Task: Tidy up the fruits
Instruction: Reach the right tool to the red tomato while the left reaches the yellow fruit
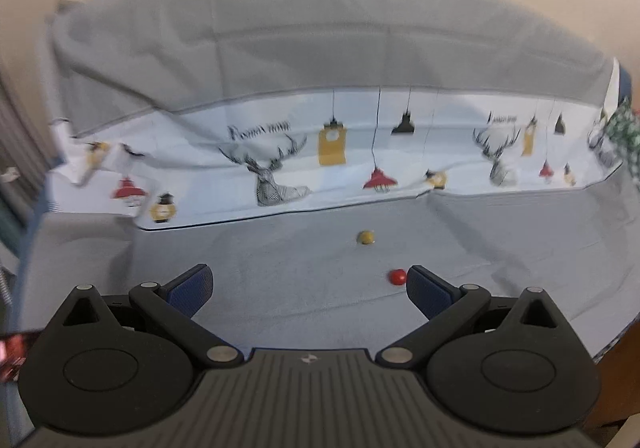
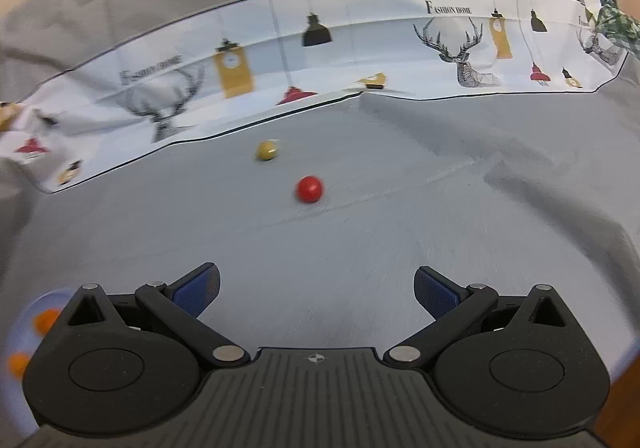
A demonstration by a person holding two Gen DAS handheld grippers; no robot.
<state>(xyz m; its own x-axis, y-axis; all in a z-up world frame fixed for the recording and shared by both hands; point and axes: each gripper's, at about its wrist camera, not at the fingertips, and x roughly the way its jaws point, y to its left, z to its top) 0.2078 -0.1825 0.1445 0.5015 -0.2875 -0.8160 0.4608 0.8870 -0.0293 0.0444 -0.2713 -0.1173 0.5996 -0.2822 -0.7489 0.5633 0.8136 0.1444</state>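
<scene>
Two small round fruits sit on the grey cloth [image 2: 400,208]: a red fruit [image 2: 309,189], smooth and glossy, and a dull yellow-green fruit [image 2: 267,150] w/ a lighter spot on top. Too small & blurred to say what kind. They lie near each other but apart, yellow-green one further back, close to the edge of the printed cloth band [image 2: 280,60] (deer heads, lamps, clocks, "Fashion home" lettering).

Right gripper [image 2: 316,288]: jaws wide, nothing between them, well short of both fruits; bare cloth in btwn, nothing in the way.

Left gripper [image 1: 308,288]: also spread wide, empty. In the left wrist view, the red fruit [image 1: 397,277] shows just beside the right blue pad [image 1: 426,294]; contact can't be judged.

Lower left of right wrist view: a pale plate [image 2: 40,302], blurred, w/ orange pieces [image 2: 46,318] on it, partly hidden by the gripper body.
</scene>
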